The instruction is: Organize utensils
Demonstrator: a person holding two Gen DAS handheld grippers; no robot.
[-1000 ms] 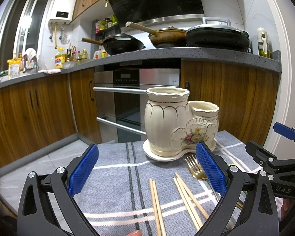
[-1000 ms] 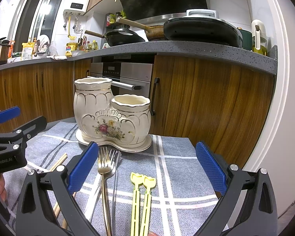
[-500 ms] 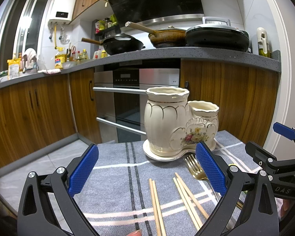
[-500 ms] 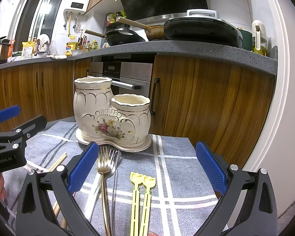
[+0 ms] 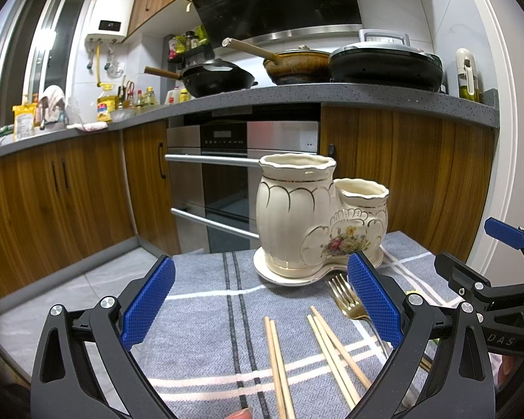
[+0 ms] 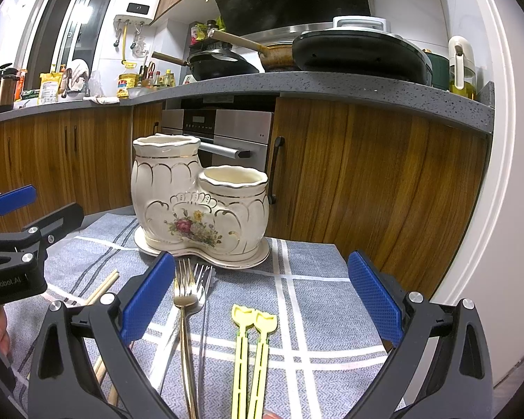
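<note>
A cream ceramic utensil holder (image 5: 318, 223) with a tall and a short cup stands on a grey striped cloth (image 5: 206, 300); it also shows in the right wrist view (image 6: 195, 202). Wooden chopsticks (image 5: 279, 363) and a gold fork (image 5: 347, 300) lie in front of it. In the right wrist view, a gold fork (image 6: 185, 293), a silver fork (image 6: 202, 279) and yellow plastic chopsticks (image 6: 253, 349) lie on the cloth. My left gripper (image 5: 260, 307) is open and empty above the chopsticks. My right gripper (image 6: 260, 300) is open and empty above the forks and yellow chopsticks.
Behind the small table are wooden cabinets (image 5: 52, 202), an oven (image 5: 234, 181) and a grey counter (image 5: 366, 94) with pans. The tiled floor (image 5: 87, 279) lies to the left. The cloth's right edge (image 6: 346, 258) is near a white wall.
</note>
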